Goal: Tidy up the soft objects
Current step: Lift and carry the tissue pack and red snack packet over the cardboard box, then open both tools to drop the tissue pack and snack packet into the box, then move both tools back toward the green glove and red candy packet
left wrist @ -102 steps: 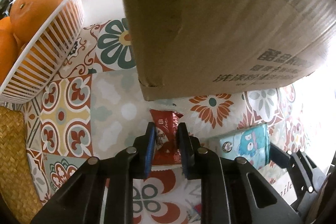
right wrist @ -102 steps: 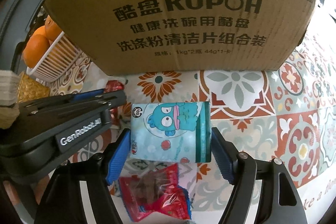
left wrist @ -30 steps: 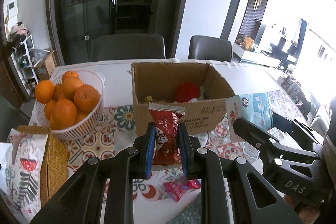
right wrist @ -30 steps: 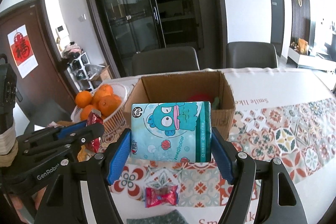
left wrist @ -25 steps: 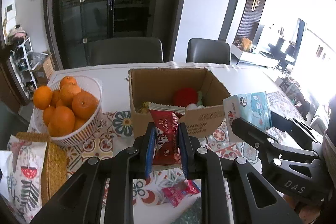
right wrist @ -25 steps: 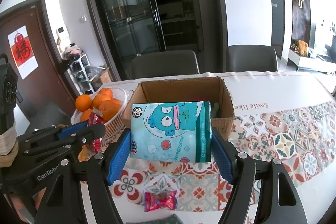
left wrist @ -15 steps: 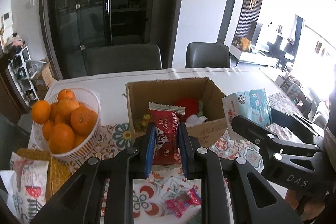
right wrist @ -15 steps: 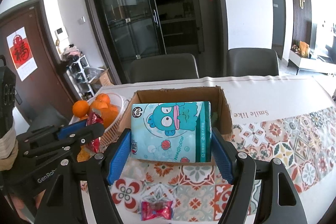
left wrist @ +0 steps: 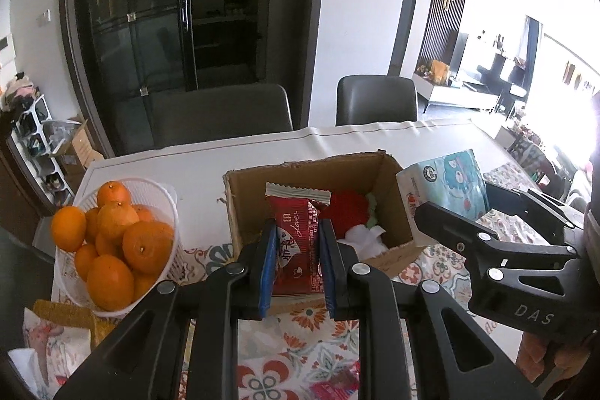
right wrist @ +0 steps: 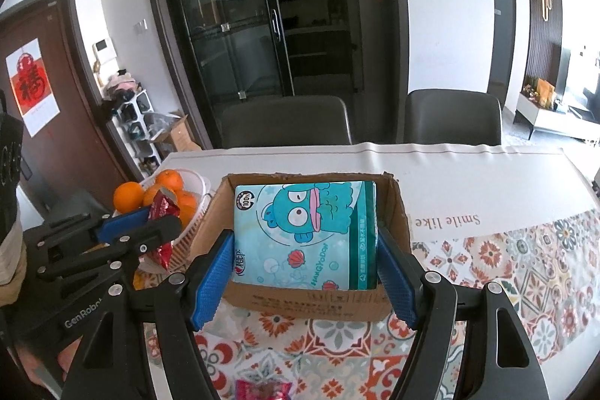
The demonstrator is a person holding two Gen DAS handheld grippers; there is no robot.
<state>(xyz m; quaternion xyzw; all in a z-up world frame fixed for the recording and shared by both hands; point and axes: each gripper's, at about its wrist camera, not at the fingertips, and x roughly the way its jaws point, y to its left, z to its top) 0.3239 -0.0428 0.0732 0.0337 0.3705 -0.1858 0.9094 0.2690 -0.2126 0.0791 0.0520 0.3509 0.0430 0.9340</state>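
Note:
My left gripper [left wrist: 296, 257] is shut on a red snack packet [left wrist: 297, 242], held in the air over the near left part of an open cardboard box [left wrist: 393, 212]. My right gripper [right wrist: 305, 265] is shut on a teal cartoon tissue pack [right wrist: 305, 235], held in front of and above the same box [right wrist: 397, 212]. The tissue pack [left wrist: 446, 190] shows in the left wrist view at the box's right side. The red packet [right wrist: 161, 212] shows in the right wrist view left of the box. A red soft thing [left wrist: 347, 207] and something white [left wrist: 362, 237] lie inside the box.
A white basket of oranges [left wrist: 112, 242] stands left of the box on the patterned tablecloth [right wrist: 506, 268]. A red wrapped packet [right wrist: 262, 390] lies on the cloth near me. A woven mat and printed pouch [left wrist: 52, 336] sit at the near left. Two chairs [left wrist: 377, 100] stand behind the table.
Both grippers have lifted their items from the table beside the box. In the last second they moved forward toward the box opening, with the tissue pack now against it.

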